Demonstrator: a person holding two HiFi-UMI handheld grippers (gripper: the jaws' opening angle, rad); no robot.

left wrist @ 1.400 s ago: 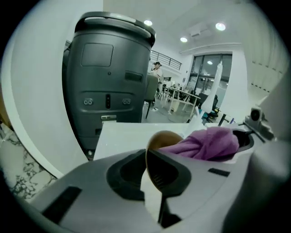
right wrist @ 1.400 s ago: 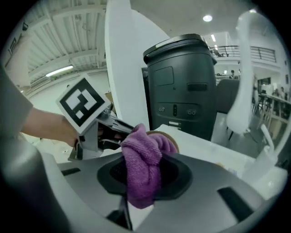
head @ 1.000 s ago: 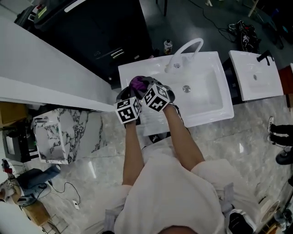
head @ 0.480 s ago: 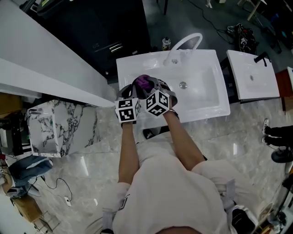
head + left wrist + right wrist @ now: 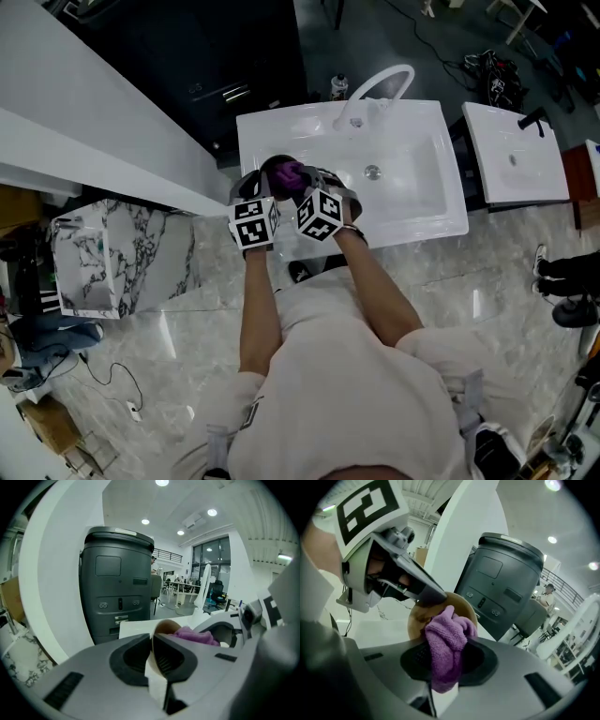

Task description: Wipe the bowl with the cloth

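1. Nearest in, the right gripper [image 5: 446,660] is clamped tight on a bunched purple cloth [image 5: 446,637]. The wad stands up out of its jaws and points forward, away from the person.
2. Right beside it, the left gripper [image 5: 153,641] pinches the thin rim of a brown wooden bowl [image 5: 417,618]. Its jaws have just eased open a shade, but the rim sits between them with the pads pressing on it, and the gap is very narrow.
3. Here's the relation that counts. The bowl stands tipped up on edge with its hollow turned toward the right gripper, and it lies just ahead of the cloth's tip and a little to that gripper's left. The cloth's top appears to touch the inner wall, below the spot where the left fingertips bite the rim.
4. So the right hand looks to me like the one to do the wiping, sweeping round the hollow while the left holds the rim steady.
5. Farther out, both are held over the left part of the white sink [image 5: 412,178], with its curved faucet [image 5: 380,84] beyond.
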